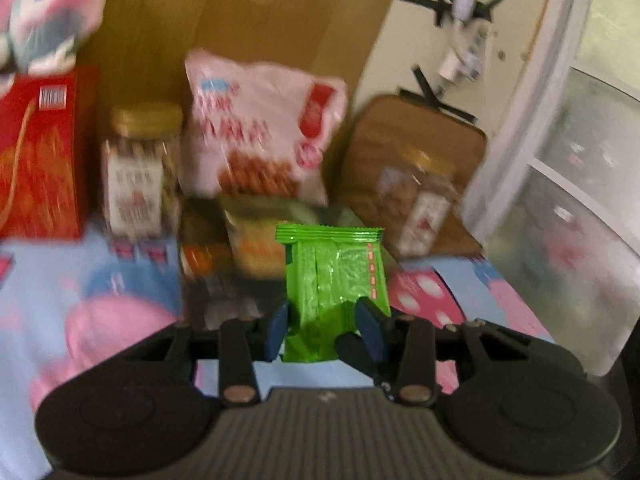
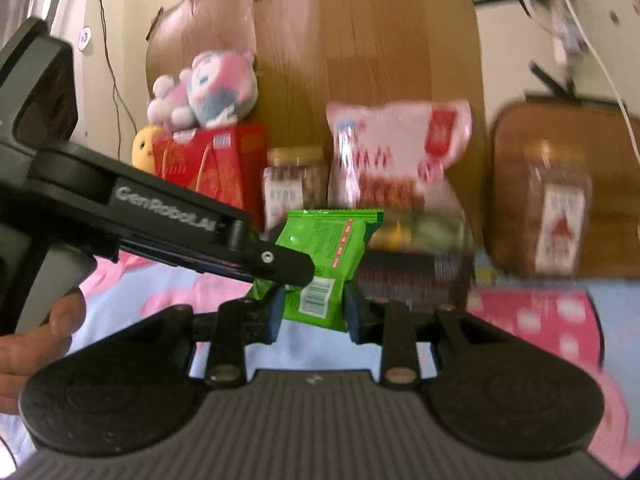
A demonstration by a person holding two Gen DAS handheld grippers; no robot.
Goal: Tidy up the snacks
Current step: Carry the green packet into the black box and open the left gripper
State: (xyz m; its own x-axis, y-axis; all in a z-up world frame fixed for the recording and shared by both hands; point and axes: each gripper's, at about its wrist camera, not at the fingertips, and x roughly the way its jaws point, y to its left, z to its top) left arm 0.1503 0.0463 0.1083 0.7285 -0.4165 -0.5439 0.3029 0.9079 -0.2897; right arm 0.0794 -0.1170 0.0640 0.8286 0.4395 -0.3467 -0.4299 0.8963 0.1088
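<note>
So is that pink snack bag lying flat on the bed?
No, the pink snack bag stands upright against the brown board, behind the green packet.

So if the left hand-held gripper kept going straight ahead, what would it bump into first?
Probably the pile of small snack packs just beyond the green packet that the left hand-held gripper holds; the pink bag stands behind them. Blur makes depth uncertain.

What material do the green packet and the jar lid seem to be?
Green packet: thin glossy plastic film, judging by its shiny creases and crimped top seal. Jar lid: gold-coloured, likely plastic or metal; blur leaves it open.
</note>
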